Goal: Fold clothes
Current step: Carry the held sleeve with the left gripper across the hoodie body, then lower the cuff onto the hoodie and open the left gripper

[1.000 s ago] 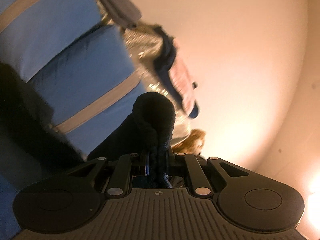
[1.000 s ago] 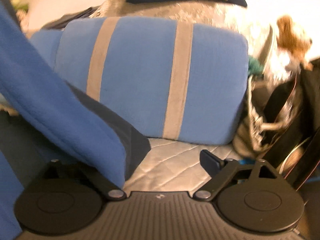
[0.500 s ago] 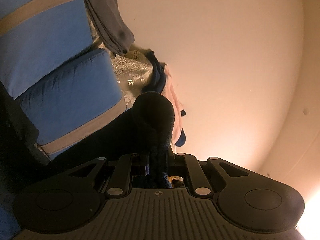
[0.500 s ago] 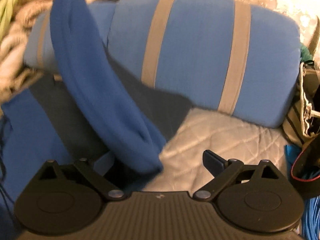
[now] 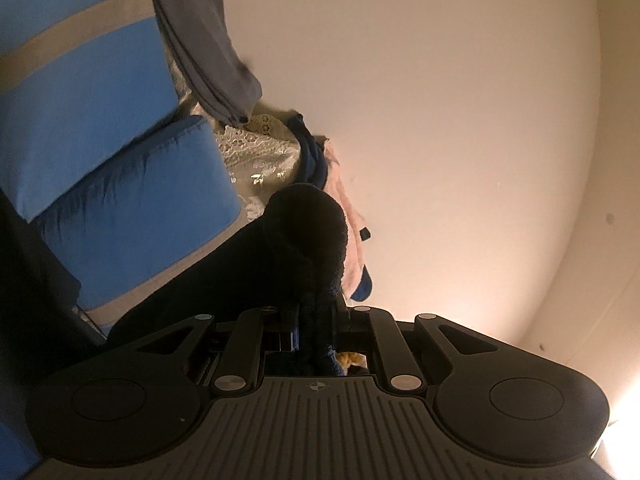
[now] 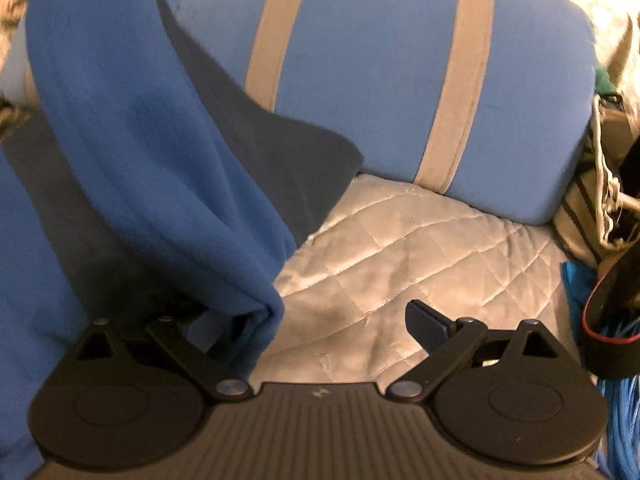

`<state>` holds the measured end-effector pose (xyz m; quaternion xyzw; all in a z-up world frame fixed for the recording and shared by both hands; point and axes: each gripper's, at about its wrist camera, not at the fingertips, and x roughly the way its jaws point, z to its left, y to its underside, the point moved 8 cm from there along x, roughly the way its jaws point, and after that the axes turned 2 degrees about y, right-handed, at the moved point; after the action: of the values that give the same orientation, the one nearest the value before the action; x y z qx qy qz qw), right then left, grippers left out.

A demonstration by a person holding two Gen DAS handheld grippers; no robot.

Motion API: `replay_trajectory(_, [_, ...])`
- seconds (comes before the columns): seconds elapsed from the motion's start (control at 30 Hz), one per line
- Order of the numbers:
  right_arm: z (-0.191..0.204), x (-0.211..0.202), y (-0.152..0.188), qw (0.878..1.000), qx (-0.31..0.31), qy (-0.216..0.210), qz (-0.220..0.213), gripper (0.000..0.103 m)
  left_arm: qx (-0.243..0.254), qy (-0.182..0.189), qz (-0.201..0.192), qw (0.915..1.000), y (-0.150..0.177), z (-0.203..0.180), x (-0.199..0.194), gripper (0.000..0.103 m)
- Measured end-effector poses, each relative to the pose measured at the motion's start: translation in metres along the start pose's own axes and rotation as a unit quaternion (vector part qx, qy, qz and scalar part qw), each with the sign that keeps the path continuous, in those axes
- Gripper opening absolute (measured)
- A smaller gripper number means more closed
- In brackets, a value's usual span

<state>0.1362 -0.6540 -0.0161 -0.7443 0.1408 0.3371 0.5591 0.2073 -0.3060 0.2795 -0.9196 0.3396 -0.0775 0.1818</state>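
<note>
A blue fleece garment (image 6: pixel 140 140) hangs down the left of the right wrist view, with its lower fold draped over my right gripper's left finger. My right gripper (image 6: pixel 320 320) stands open above the quilted seat; only its right fingertip (image 6: pixel 428 322) shows. In the left wrist view my left gripper (image 5: pixel 316 316) is shut on a bunch of the same fleece (image 5: pixel 308 232), which looks almost black in shadow and bulges up past the fingers.
A blue cushion with grey stripes (image 6: pixel 380 60) backs the silver quilted seat cover (image 6: pixel 420 248). Bags and a black strap with red edging (image 6: pixel 612 320) crowd the right. Grey folded cloth (image 5: pixel 212 48) and pink and navy clothes (image 5: pixel 352 240) lie on the sofa back by the wall.
The right gripper has come lower over the seat, and the hanging fleece has swung from the far left onto its left finger. The left gripper has tilted up toward the wall, still holding the bunch.
</note>
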Motion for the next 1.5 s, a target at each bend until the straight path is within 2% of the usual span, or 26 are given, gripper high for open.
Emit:
replay_trajectory(0.13, [-0.004,0.005,0.001,0.998,-0.048,0.033,0.008,0.099,0.012,-0.017,-0.007,0.9998,-0.012,0.007,-0.013,0.013])
replay_trajectory(0.3, [-0.016,0.001,-0.002,0.997,-0.064,0.034,-0.004,0.099,0.023,-0.052,-0.017,0.9982,-0.03,0.022,-0.035,0.013])
replay_trajectory(0.4, [-0.015,-0.001,-0.004,0.997,-0.068,0.03,-0.008,0.096,0.033,-0.086,-0.015,0.9956,-0.038,0.035,-0.05,0.013])
replay_trajectory(0.53, [-0.009,-0.001,-0.003,0.996,-0.088,0.016,-0.01,0.084,0.047,-0.131,-0.002,0.9902,-0.046,0.052,-0.073,0.013])
replay_trajectory(0.7, [-0.001,-0.002,-0.001,0.994,-0.112,0.0,-0.008,0.07,0.07,-0.167,0.026,0.9831,-0.044,0.072,-0.096,0.013])
replay_trajectory(0.8, [0.007,-0.004,0.0,0.991,-0.133,-0.008,-0.01,0.056,0.085,-0.185,0.042,0.9782,-0.041,0.085,-0.109,0.013])
replay_trajectory(0.87, [0.013,-0.005,0.001,0.988,-0.151,-0.013,-0.008,0.044,0.097,-0.197,0.057,0.9738,-0.036,0.095,-0.117,0.013])
replay_trajectory(0.97, [0.019,-0.006,0.001,0.987,-0.161,-0.021,-0.005,0.035,0.119,-0.219,0.075,0.9656,-0.031,0.113,-0.132,0.013])
replay_trajectory(1.03, [0.021,-0.006,0.001,0.987,-0.162,-0.023,-0.005,0.033,0.121,-0.229,0.083,0.9622,-0.028,0.127,-0.142,0.013])
replay_trajectory(1.5, [0.021,-0.007,-0.002,0.99,-0.139,-0.024,-0.005,0.034,0.129,-0.3,0.136,0.9351,0.004,0.209,-0.194,0.013])
